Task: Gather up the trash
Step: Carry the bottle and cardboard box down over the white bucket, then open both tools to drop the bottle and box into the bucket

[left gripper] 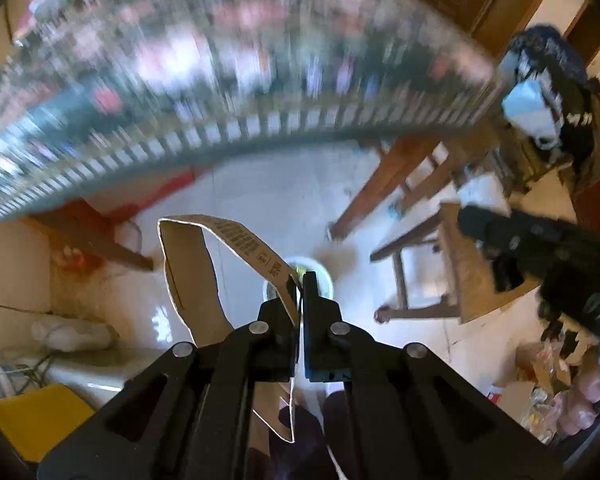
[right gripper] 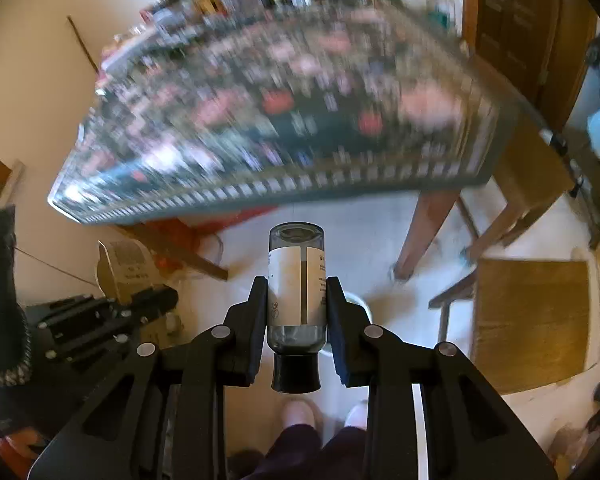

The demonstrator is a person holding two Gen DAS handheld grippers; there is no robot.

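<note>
My left gripper [left gripper: 300, 284] is shut on a bent strip of brown cardboard [left gripper: 196, 264] with a printed label. It holds the strip above the floor, over a small white bin [left gripper: 327, 280] seen from above. My right gripper [right gripper: 296, 286] is shut on a small clear bottle [right gripper: 296, 280] with a white label and a black cap; the cap points toward the camera. The white bin rim [right gripper: 358, 301] shows just behind the right finger. The left gripper with the cardboard also shows in the right wrist view [right gripper: 156, 300], at the left.
A table with a patterned cloth [right gripper: 284, 128] fills the upper half of both views, blurred. Wooden chairs [right gripper: 532, 320] stand at the right. A yellow object [left gripper: 36, 420] and clutter lie at the lower left. The person's feet [right gripper: 300, 412] are below.
</note>
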